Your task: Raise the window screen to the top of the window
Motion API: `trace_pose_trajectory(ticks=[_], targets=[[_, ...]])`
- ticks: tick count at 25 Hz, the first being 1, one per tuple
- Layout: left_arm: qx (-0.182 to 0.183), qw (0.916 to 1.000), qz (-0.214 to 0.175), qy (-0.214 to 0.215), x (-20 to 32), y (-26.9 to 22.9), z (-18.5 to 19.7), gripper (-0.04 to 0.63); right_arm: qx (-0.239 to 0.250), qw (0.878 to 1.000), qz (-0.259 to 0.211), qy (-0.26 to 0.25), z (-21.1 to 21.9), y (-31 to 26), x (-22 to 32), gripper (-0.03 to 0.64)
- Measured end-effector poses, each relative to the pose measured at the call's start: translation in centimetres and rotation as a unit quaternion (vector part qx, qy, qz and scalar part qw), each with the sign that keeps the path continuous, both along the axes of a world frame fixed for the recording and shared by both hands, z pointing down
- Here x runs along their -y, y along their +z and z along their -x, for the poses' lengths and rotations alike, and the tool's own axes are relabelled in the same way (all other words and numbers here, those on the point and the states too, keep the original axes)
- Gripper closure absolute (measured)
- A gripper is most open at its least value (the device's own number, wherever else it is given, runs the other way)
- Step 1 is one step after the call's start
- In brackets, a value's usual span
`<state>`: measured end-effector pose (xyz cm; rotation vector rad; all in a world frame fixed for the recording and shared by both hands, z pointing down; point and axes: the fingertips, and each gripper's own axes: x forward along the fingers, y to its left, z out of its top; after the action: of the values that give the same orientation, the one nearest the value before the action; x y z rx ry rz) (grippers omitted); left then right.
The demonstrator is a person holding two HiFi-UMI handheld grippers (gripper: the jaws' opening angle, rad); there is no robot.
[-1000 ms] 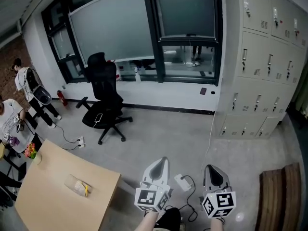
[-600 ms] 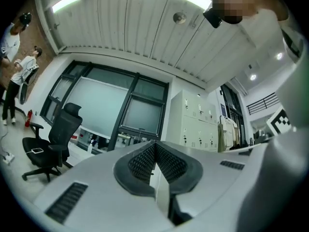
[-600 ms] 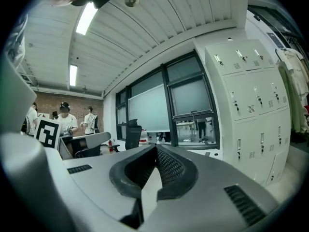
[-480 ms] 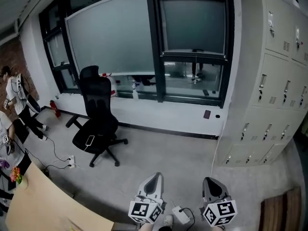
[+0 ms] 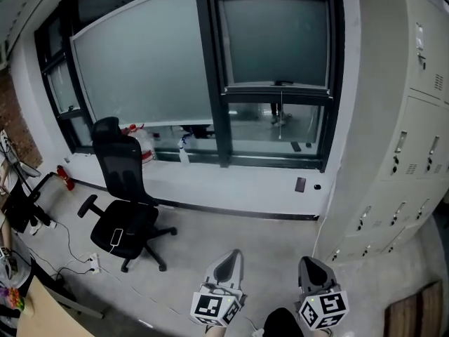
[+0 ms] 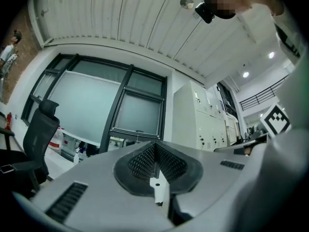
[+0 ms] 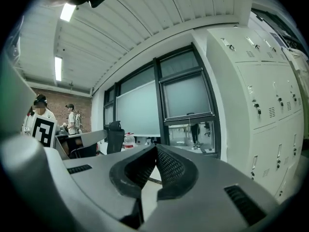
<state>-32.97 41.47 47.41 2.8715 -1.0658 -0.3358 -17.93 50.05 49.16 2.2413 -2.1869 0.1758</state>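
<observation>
I hold my left gripper (image 5: pixel 236 254) and right gripper (image 5: pixel 307 261) well back from the grey, black-framed window screen (image 5: pixel 275 41), both with jaws pressed together on nothing.

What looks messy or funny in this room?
Nothing looks broken or spilled. Two small oddities: what seems to be a phone lies on the seat of the black office chair, and a power strip with loose cables sprawls on the floor beside it. The window screen is only partly lowered.
</observation>
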Motion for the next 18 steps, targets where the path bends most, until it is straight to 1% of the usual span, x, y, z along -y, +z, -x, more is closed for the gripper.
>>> trace_pose_trajectory(ticks=[3, 5, 7, 10, 14, 15, 18], targets=[[0.000, 1.0000, 0.001, 0.008, 4.9, 0.9, -3.0, 0.594, 0.008, 1.000, -0.002, 0.011, -3.1, 0.9, 5.1, 0.612], [-0.011, 0.9999, 0.003, 0.007, 9.2, 1.2, -5.4, 0.592, -0.001, 1.000, -0.007, 0.022, -5.9, 1.0, 9.1, 0.612], [-0.015, 0.9999, 0.001, 0.002, 13.7, 1.0, -8.1, 0.592, -0.006, 0.999, -0.013, 0.029, -9.3, 0.8, 13.3, 0.612], [-0.004, 1.0000, -0.007, -0.001, 20.2, -0.2, -12.3, 0.594, 0.001, 0.999, -0.016, 0.031, -14.2, -0.3, 18.9, 0.612], [-0.006, 0.9998, -0.020, -0.007, 27.3, -2.4, -17.1, 0.592, -0.041, 0.999, -0.023, 0.025, -19.7, -2.1, 25.3, 0.612], [-0.005, 0.9997, -0.025, -0.007, 28.8, -2.9, -18.1, 0.592, -0.044, 0.998, -0.024, 0.027, -20.9, -2.2, 26.9, 0.612], [0.003, 0.9991, -0.041, -0.009, 32.2, -3.9, -20.4, 0.592, -0.031, 0.999, -0.030, 0.032, -23.6, -2.4, 30.8, 0.612]])
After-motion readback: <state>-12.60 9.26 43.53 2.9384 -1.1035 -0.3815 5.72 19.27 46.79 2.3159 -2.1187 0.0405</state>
